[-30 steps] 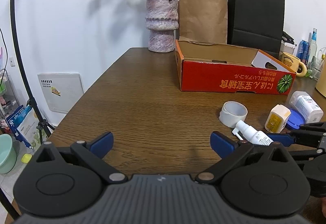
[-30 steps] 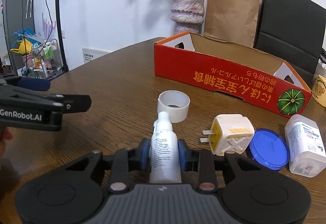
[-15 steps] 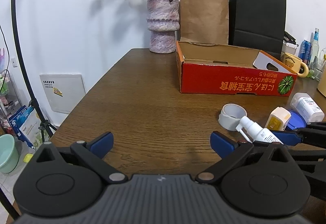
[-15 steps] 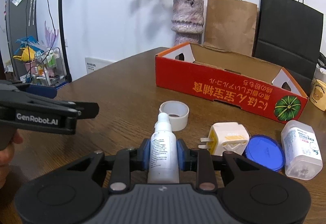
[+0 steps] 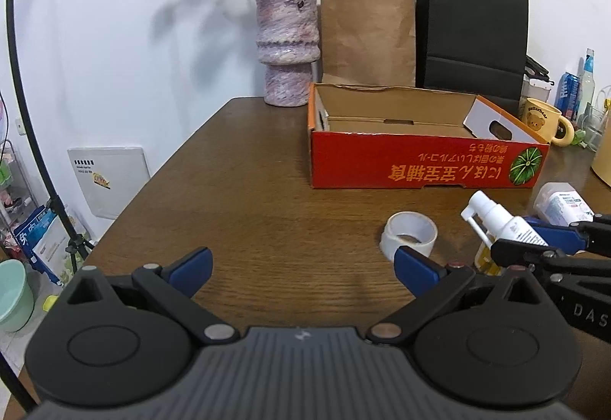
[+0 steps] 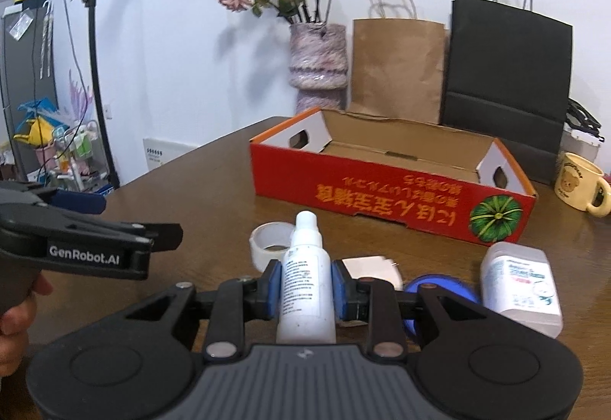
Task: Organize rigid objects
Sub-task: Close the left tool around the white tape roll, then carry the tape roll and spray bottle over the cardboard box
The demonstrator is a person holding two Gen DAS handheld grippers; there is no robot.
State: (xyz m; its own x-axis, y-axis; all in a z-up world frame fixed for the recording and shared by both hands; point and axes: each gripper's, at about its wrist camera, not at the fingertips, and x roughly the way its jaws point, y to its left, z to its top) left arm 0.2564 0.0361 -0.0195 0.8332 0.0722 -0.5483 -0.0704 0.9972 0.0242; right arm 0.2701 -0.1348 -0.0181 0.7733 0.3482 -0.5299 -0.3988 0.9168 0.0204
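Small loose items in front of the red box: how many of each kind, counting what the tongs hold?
Spray bottle: 1
Tape roll: 1
Plug adapter: 1
Blue lid: 1
White pill bottle: 1
Total: 5

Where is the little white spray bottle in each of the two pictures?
Left wrist view: the white spray bottle is at the right, lifted off the table, held in the right gripper, nozzle pointing up-left.
Right wrist view: the bottle is at the bottom centre, clamped between the blue fingers, nozzle pointing away.
Shared landmark: the red cardboard box sits behind the bottle in both.
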